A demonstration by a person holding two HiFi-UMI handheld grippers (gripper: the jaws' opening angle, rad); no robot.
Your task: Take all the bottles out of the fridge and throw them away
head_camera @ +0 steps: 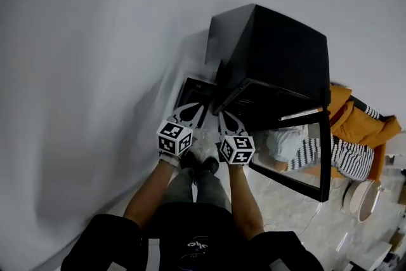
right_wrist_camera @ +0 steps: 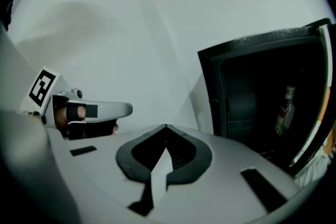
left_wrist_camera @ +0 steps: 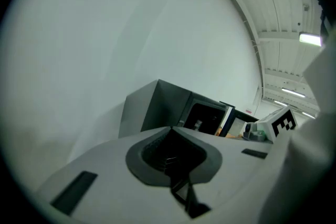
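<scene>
A black fridge (head_camera: 279, 54) stands against the white wall with its door (head_camera: 304, 165) swung open. In the right gripper view one clear bottle with a red label (right_wrist_camera: 286, 110) stands upright inside the dark fridge (right_wrist_camera: 252, 92). My left gripper (head_camera: 200, 106) and right gripper (head_camera: 223, 115) are side by side in front of the fridge, both pointing at it. The left gripper (left_wrist_camera: 170, 127) has its jaw tips together with nothing between them. The right gripper (right_wrist_camera: 166, 126) is likewise shut and empty. The left gripper view shows the fridge (left_wrist_camera: 157, 110) with its opening (left_wrist_camera: 205, 115) further off.
The white wall (head_camera: 95, 73) runs along the left. Right of the open door lie a striped cloth (head_camera: 336, 155) and an orange cushion (head_camera: 361, 124) on the pale floor, with a round white object (head_camera: 361, 200) nearby. My feet (head_camera: 200, 164) stand just in front of the fridge.
</scene>
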